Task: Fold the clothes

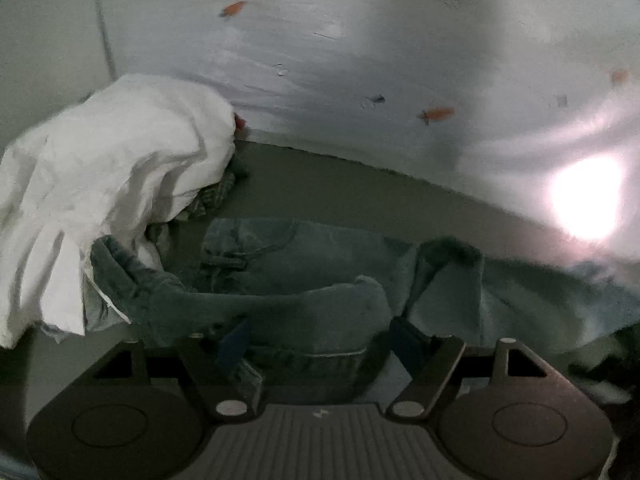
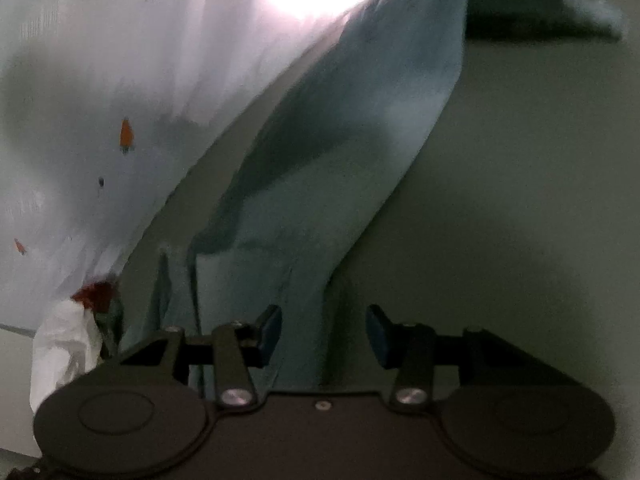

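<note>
- White garment (image 1: pixel 100 184): heaped at the far left of the grey surface (image 1: pixel 340 196), against the pale wall (image 1: pixel 360 40), well clear of both tools.
- Left gripper (image 1: pixel 320 340): jaws spread wide. A rolled fold of the jeans (image 1: pixel 304 256) sits between the dark blue pads (image 1: pixel 236 340); whether either pad touches the cloth I cannot tell, and nothing is pinched.
- Jeans from the left wrist: they lie just beyond and under this tool, long axis running left to right across the surface, waistband end towards the white heap, one leg trailing off to the right.
- Right gripper (image 2: pixel 324 332): jaws parted about halfway, holding nothing.
- Jeans (image 2: pixel 320 160) from the right wrist: a blurred denim leg starts by the left pad (image 2: pixel 270 330) and stretches away up and to the right along the wall, the right pad over bare surface.
</note>
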Motion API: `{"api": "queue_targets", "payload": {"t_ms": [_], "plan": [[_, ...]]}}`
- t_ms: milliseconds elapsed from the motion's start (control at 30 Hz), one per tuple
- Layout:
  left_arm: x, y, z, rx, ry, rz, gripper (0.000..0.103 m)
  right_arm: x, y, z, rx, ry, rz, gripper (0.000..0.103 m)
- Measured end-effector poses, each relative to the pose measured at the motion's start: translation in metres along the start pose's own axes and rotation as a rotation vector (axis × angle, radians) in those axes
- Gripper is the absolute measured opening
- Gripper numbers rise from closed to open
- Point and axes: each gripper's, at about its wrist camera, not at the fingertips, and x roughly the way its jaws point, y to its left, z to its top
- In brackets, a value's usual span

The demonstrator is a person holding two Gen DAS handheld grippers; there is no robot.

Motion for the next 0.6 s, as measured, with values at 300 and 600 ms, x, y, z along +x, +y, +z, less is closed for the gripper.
{"api": "queue_targets", "payload": {"t_ms": [300,600], "plan": [[-0.019,0.058,0.013,-0.06,-0.003,-0.227,0.08,0.022,0.018,-0.067,0.046,0.01,-0.064,0.059],[-0.022,0.119,0.015,-0.056,0.005,-0.161,0.08,0.01,0.009,-0.097,0.117,-0.043,-0.017,0.066]]}}
